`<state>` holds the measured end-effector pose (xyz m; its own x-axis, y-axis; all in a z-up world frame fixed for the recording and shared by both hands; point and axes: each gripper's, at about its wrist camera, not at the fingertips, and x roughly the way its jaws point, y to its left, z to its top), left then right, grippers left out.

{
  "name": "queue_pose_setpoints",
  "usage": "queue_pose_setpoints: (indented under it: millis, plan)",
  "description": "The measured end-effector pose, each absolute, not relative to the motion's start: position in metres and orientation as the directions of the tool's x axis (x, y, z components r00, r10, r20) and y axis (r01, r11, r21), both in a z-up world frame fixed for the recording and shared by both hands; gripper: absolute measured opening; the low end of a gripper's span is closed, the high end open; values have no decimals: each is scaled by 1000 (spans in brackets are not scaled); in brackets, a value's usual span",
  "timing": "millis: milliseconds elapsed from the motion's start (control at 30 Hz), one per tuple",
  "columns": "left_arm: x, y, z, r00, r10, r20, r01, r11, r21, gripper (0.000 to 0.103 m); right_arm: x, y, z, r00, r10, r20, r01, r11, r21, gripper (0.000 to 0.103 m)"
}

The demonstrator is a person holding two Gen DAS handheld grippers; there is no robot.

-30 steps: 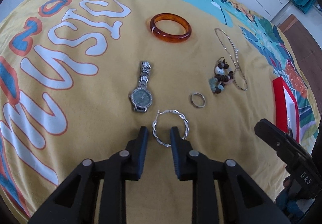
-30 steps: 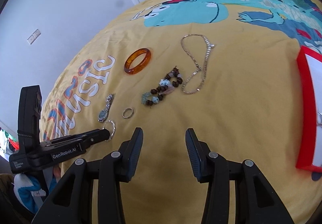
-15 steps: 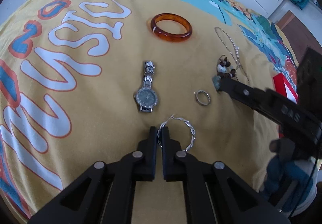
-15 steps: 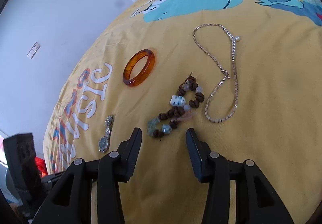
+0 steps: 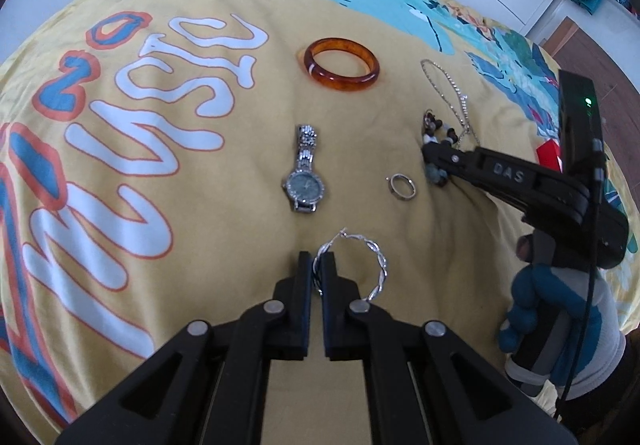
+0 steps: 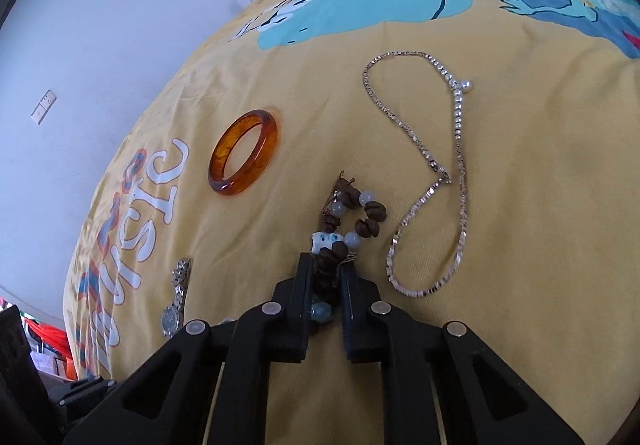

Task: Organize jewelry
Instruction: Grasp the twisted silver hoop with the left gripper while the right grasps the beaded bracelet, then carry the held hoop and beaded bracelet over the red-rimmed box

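Where visible — right gripper reads "DAS"

1 watch, 1 bangle, 1 ring, 1 hoop, 1 necklace, 1 bead bracelet.

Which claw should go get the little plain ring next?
Probably the left claw. The ring lies just ahead of it, past the hoop earring it already pinches. The right claw is closing around the bead bracelet, with the ring hidden from its camera.

We see a twisted silver hoop earring, watch, ring, amber bangle, beaded bracelet and chain necklace lying flat.
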<state>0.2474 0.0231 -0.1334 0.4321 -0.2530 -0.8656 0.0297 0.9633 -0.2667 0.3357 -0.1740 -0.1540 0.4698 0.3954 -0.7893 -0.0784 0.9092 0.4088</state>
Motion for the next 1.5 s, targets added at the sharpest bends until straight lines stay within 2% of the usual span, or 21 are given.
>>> queue_pose_setpoints:
  millis: [600, 1033, 1500]
  plan:
    - [181, 23, -74, 504, -217, -836, 52, 974, -222, 4, 210, -222, -77, 520, 342, -783, -74, 931, 357, 11]
    - [121, 12, -18, 580, -217, -785, 110, 976, -188, 4, 116, -249, -10, 624, 297, -723, -65, 942, 330, 11]
    - [83, -36, 31, 638, -229, -735, 195, 972, -134, 4, 40, -300, 25, 708, 243, -663, -12, 943, 332, 11]
